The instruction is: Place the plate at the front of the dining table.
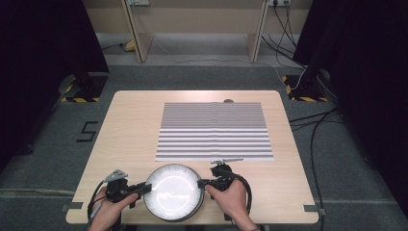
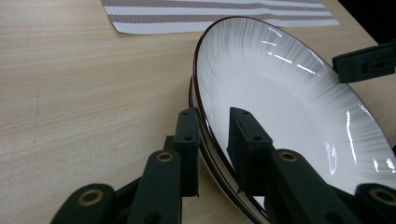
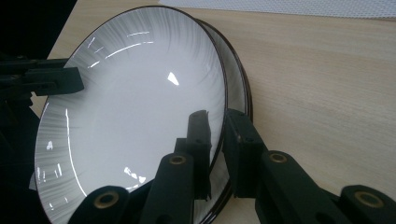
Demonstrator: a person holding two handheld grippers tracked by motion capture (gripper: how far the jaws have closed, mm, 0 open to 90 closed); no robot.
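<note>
Carefully, I hold the white plate [image 1: 173, 198] at the table's [image 1: 130, 130] near edge, the left gripper [image 1: 140, 188] and right gripper [image 1: 202, 183] each clamped across opposite rims. It looks stiff, glossy, slippery and breakable; rim grips suit it.

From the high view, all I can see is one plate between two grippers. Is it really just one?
Observer: No. The right gripper view shows a second plate stacked beneath the top plate.
Operator: Are the grippers on the rim?
Observer: Yes. The left gripper and the right gripper each straddle it on opposite sides, with one jaw inside and one outside.
</note>
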